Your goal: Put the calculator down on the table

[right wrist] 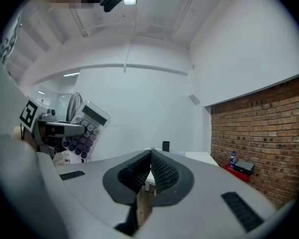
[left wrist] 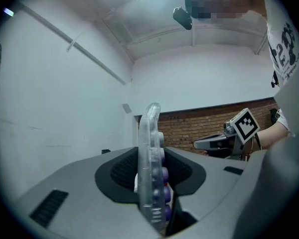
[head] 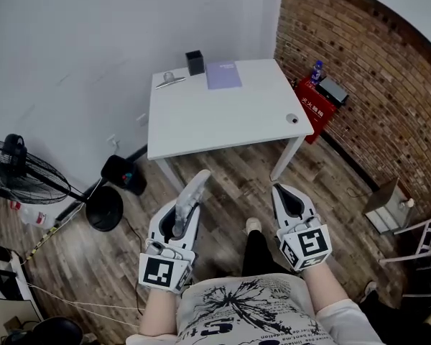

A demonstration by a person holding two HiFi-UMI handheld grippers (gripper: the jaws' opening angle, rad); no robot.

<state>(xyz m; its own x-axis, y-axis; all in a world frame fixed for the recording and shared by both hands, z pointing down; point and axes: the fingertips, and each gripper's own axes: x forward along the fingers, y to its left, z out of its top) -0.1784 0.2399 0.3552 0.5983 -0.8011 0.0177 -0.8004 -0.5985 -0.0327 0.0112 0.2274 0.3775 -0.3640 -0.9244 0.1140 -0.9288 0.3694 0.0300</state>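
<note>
A clear calculator (head: 192, 194) with purple keys stands on edge between the jaws of my left gripper (head: 181, 214), which is shut on it. In the left gripper view the calculator (left wrist: 150, 153) rises upright out of the left gripper (left wrist: 152, 183). My right gripper (head: 280, 188) is beside it, shut and empty; its pads meet in the right gripper view (right wrist: 150, 169). That view also shows the calculator (right wrist: 84, 128) off to the left. Both grippers hover over the wooden floor, short of the white table (head: 223, 117).
On the table's far edge are a black pen holder (head: 195, 62), a purple notebook (head: 223, 75) and a metal clip (head: 169, 80); a small round item (head: 292, 118) lies near the right corner. A red box (head: 314, 108) sits by the brick wall, a fan (head: 21, 171) at left.
</note>
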